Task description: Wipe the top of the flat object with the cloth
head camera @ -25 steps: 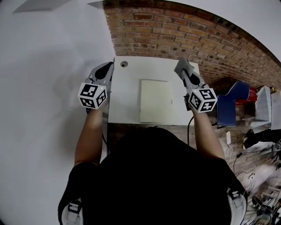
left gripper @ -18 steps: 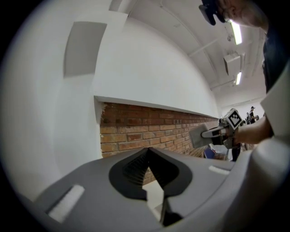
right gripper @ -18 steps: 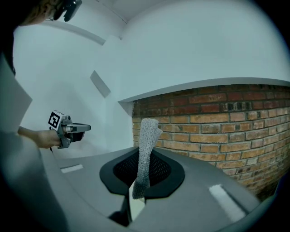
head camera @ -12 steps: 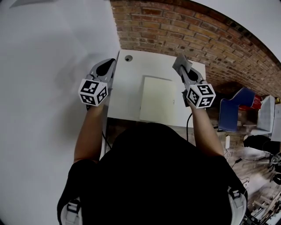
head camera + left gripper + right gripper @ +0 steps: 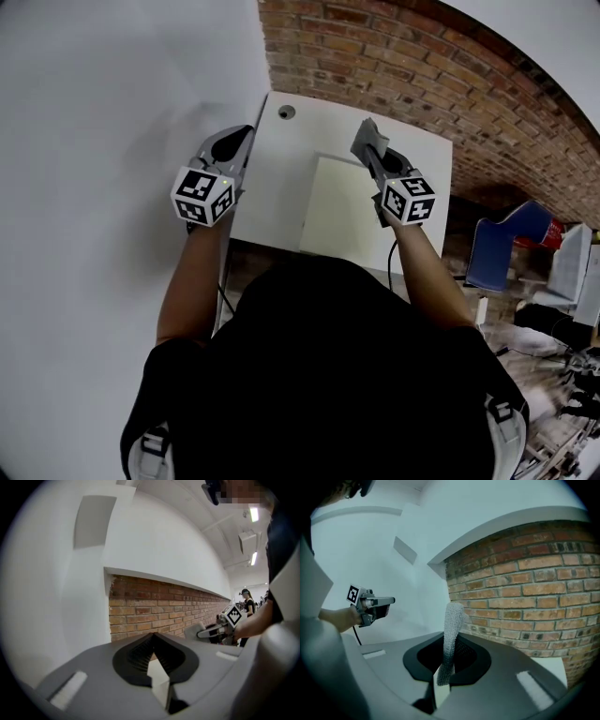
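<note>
Two grippers hover at the white bench, and the cloth has come inward.
Since a second ago the right gripper, clamped on the grey knitted cloth, has shifted from the bench's right edge to above the far right corner of the flat cream panel lying mid-bench. The left gripper, jaws together on nothing, hangs at the bench's left edge. A rough red brick wall runs behind, and a blue chair stands to the right.

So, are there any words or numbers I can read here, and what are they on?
None can be read: no words, numbers or brands.
Cube on the left tongs: black-and-white squares, no letters.
Cube on the right tongs: the same.
</note>
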Tool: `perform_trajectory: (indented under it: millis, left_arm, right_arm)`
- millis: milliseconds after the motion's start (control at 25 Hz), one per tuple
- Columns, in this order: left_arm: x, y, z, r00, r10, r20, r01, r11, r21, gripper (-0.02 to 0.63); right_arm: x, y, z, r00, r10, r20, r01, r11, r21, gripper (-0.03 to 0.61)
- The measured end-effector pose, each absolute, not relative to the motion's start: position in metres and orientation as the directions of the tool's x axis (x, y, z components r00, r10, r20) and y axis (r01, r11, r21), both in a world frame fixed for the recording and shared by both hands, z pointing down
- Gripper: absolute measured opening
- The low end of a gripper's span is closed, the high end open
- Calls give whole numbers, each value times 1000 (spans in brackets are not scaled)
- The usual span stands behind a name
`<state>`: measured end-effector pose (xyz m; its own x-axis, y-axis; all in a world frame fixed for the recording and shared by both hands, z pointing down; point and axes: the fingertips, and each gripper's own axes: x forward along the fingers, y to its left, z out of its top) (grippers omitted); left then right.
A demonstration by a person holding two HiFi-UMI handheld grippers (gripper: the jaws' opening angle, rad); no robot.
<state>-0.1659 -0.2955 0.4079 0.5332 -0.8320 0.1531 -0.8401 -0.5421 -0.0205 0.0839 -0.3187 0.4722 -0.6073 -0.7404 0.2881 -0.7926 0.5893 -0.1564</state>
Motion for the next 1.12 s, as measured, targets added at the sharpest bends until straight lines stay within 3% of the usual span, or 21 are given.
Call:
perform_trajectory:
  millis: [560,1120]
  left_arm:
    - [-202,-292,431,456,-864,212,-884,-468,-9,2]
    - [-226,-263,464,394,-872,290,-913,-407,18,2]
  right_arm:
    - [9,-314,562,-721,-579,382,-682,690,-243,8]
    - [-6,-311,663,-729,-448,518,-649,693,-314,8]
